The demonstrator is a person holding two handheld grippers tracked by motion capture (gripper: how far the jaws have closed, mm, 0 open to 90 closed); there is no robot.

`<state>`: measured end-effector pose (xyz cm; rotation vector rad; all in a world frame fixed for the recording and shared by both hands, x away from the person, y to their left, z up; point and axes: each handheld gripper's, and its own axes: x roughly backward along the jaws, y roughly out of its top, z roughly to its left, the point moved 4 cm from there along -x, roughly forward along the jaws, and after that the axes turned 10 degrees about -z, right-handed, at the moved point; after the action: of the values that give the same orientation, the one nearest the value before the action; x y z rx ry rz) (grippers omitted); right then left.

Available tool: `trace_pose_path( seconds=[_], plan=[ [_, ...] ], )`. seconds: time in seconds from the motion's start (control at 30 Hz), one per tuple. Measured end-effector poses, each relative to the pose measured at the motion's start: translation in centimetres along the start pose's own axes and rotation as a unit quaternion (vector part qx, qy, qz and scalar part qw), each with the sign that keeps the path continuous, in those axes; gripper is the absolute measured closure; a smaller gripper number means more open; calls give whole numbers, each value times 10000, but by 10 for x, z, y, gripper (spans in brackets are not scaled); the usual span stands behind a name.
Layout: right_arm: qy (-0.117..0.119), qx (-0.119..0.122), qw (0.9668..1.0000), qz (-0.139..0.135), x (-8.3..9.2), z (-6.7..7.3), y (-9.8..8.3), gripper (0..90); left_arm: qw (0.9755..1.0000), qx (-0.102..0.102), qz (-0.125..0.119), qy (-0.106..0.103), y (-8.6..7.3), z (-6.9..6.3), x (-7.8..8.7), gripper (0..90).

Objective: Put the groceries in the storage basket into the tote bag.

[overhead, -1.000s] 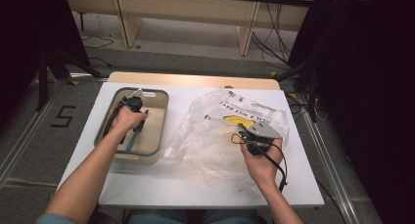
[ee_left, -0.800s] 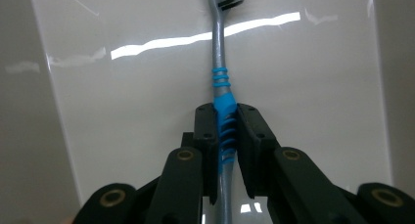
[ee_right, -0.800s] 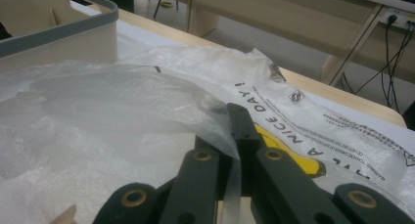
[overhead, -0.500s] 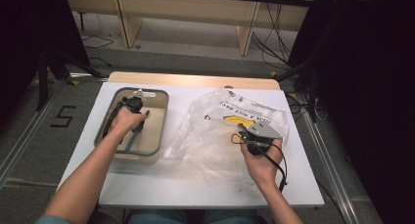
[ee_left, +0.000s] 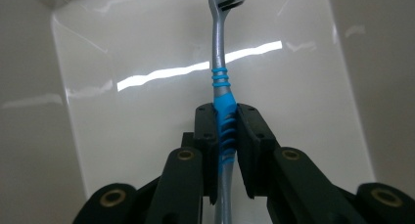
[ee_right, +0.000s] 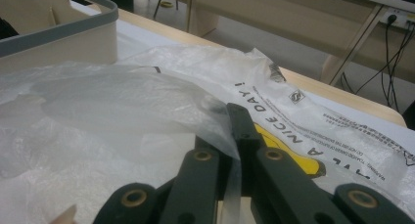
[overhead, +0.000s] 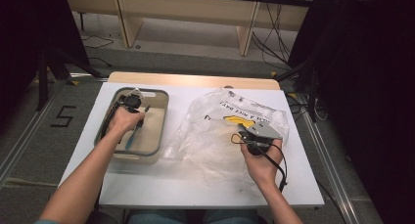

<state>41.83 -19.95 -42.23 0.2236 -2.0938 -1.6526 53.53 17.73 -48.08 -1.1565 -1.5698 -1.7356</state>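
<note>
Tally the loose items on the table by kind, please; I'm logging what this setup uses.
Toothbrush: 1
Plastic bag: 1
Bin: 1
Total: 3

High view overhead, tool views close

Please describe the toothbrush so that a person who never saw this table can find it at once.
On the white table, look at the beige tray with a grey rim on its left side. The toothbrush is inside it, clamped in the left gripper. It is the one slim thing there, with a silver handle, a bright blue ribbed grip and its bristles away from the gripper.
</note>
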Motion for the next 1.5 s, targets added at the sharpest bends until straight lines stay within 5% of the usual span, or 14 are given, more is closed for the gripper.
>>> trace_pose_path(
  seconds=[0.37,0.83,1.5],
  plan=[
    [-11,-21,10000,-10,0,0,0,900,9979,23,-639,-98,7,1,19,793],
    [-12,-19,10000,-22,0,0,1,900,9911,66,-1311,-204,11,2,45,793],
    [-7,-7,10000,-16,0,0,0,900,9838,-2,-1747,-403,11,-2,66,792]
  ],
)
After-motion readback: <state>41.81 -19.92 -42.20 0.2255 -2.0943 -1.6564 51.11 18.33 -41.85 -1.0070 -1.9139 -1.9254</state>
